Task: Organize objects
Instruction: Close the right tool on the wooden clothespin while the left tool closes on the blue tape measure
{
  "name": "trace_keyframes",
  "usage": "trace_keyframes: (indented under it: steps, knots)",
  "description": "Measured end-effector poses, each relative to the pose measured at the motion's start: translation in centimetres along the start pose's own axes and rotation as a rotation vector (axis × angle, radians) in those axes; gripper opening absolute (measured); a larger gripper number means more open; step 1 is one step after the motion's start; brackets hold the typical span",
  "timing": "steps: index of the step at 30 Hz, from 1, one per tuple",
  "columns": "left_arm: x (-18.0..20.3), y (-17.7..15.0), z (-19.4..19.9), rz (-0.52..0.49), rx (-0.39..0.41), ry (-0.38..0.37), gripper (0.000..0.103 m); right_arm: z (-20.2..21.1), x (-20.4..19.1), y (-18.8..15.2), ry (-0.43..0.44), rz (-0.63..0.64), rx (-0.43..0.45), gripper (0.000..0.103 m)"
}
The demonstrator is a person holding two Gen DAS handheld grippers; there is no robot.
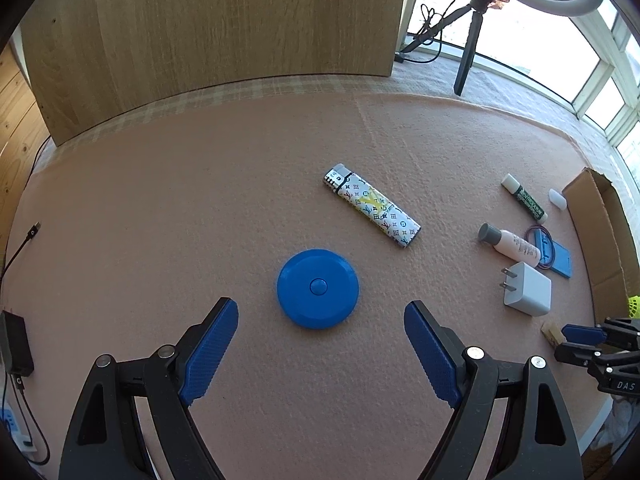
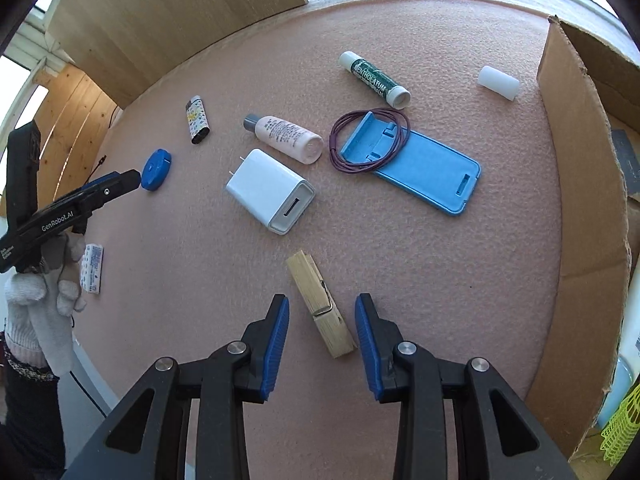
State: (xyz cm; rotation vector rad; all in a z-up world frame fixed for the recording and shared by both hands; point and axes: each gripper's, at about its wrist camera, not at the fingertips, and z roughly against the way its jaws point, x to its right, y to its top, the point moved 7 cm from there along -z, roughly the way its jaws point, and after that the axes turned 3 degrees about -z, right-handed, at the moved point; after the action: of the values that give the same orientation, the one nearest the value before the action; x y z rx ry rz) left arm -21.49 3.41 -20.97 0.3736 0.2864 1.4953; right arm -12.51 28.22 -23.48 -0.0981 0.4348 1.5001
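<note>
Cardboard box (image 2: 580, 184): seen at the mat's right edge with one wall toward the objects; its contents cannot be told.
Left gripper (image 1: 320, 332): jaws spread wide, nothing pinched; blue round disc (image 1: 318, 288) lies just ahead of them on the pink mat (image 1: 160, 220).
Right gripper (image 2: 322, 336): jaws partly spread, wooden clothespin (image 2: 320, 304) lying between them, not pressed.
Loose on mat: lighter (image 1: 372, 210), white charger (image 2: 270, 192), lotion bottle (image 2: 286, 138), blue phone case (image 2: 416, 164).

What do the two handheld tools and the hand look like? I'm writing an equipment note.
Both tools, left and right, have black linkage frames with silver pivot pins and ribbed blue pads. White GenRobot.AI lettering marks the left one's side. The hand wears a white knit glove.
</note>
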Motion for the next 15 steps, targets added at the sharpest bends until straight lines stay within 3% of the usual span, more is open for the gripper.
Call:
trace_keyframes:
  steps: [7,15]
  knots:
    - [0.1,0.3,-2.0,-0.021,-0.029,0.05,0.088,0.1,-0.8,-0.7,-0.16,0.131,0.054,0.031]
    - [0.1,0.6,-3.3,-0.019,-0.031,0.077,0.085,-0.4,-1.7,-0.6,-0.271,0.205,0.093,0.031]
